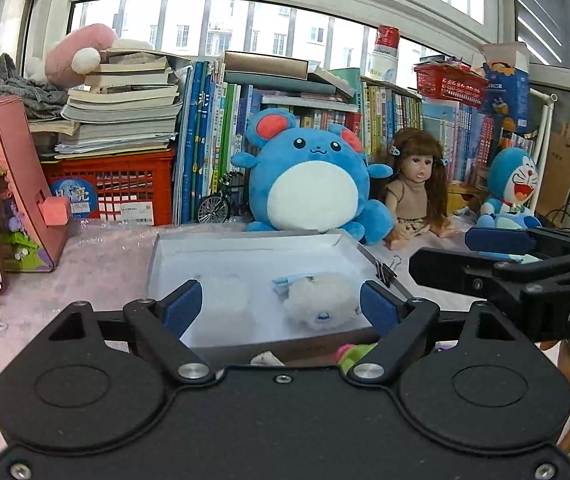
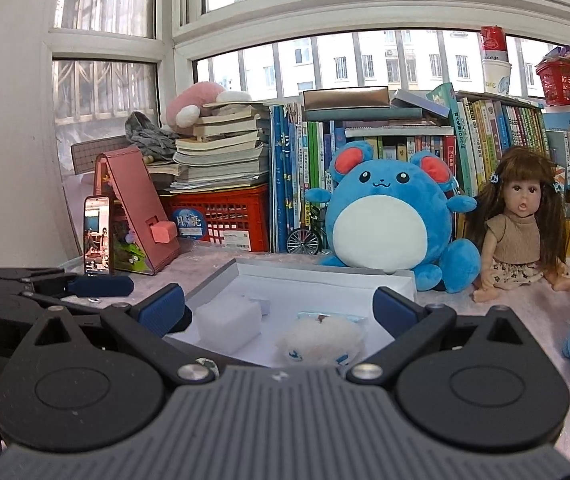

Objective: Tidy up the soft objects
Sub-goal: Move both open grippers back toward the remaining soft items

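A small fluffy white plush toy with pale blue markings (image 2: 321, 340) is lying inside a shallow white cardboard box (image 2: 317, 278) on the pink-covered worktop (image 1: 97, 256), beside a white foam block (image 2: 229, 322). You are holding the right hand-held gripper (image 2: 279, 306) wide open and empty, with the plush sitting directly ahead between its blue pads, slightly right of centre. Its long axis is running roughly across the gap. Your left hand-held gripper (image 1: 281, 304) is also gaping and holding nothing, with the plush ahead towards its right pad. I judge the right one to be nearer.
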{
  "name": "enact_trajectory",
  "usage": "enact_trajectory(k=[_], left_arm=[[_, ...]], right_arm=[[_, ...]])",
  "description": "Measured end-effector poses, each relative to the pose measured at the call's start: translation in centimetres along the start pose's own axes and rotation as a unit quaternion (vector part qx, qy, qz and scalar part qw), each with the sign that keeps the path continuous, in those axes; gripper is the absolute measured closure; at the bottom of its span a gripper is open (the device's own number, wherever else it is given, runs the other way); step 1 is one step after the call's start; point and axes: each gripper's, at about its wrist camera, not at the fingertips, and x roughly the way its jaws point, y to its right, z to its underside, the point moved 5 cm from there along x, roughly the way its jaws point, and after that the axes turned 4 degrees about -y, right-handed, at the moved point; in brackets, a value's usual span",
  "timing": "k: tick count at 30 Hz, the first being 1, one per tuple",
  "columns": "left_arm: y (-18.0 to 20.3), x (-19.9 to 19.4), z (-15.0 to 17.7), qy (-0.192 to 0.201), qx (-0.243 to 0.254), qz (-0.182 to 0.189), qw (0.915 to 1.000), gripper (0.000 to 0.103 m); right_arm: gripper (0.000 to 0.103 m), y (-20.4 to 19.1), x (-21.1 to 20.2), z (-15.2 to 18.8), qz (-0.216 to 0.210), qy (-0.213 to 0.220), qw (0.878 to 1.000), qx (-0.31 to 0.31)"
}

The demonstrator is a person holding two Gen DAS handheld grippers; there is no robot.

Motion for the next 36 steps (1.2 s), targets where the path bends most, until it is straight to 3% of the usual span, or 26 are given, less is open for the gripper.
enact_trajectory(k=[6, 11, 36], left_arm=[[-0.3, -0.5, 1.2, -0.004, -0.008, 0.007, 0.9999, 0.017], [-0.6, -0.7, 2.3, 0.001, 0.002, -0.008, 1.0, 0.016], [-1.4, -1.5, 7.1, -0.012, 0.01, -0.028, 0.9995, 0.015]], right_arm=[[0.0, -0.6, -0.6, 0.7, 0.0, 0.006, 1.0, -0.002], [0.0, -1.1, -0.7, 1.5, 0.001, 0.007, 1.0, -0.011], [0.0, -2.4, -0.6, 6.1, 0.024, -0.023, 0.998, -0.049]])
